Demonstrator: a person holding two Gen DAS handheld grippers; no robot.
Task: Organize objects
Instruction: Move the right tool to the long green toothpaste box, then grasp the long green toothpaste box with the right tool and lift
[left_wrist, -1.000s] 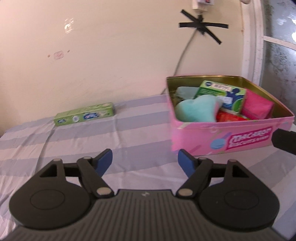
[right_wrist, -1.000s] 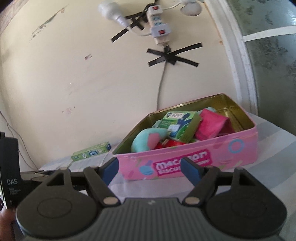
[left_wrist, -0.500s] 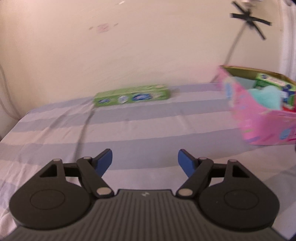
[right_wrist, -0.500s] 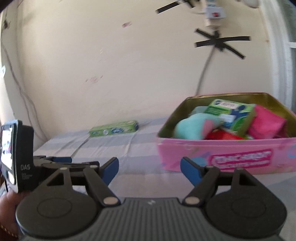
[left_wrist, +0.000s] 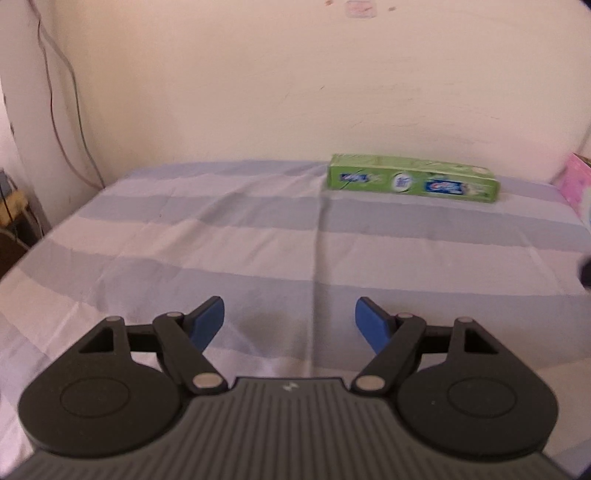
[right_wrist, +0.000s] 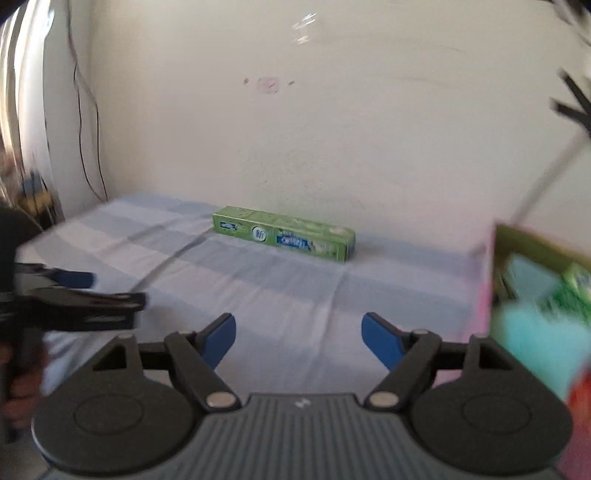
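A green toothpaste box (left_wrist: 413, 182) lies on the striped cloth near the wall; it also shows in the right wrist view (right_wrist: 284, 233). The pink biscuit tin (right_wrist: 484, 291) stands at the right, holding a teal soft item (right_wrist: 532, 332) and a green box (right_wrist: 576, 288); only its corner (left_wrist: 578, 184) shows in the left wrist view. My left gripper (left_wrist: 290, 323) is open and empty, well short of the toothpaste box. My right gripper (right_wrist: 298, 336) is open and empty, also short of the box. The left gripper also shows, blurred, at the left of the right wrist view (right_wrist: 77, 295).
The striped cloth (left_wrist: 221, 240) covers the surface up to the cream wall. Its left edge drops off near dark cables (left_wrist: 62, 92) on the wall. A cable and black tape (right_wrist: 572, 103) hang on the wall above the tin.
Both grippers have swung left, away from the pink tin. The toothpaste box now sits ahead of them and the tin has slid to the right edge. Both stay open.
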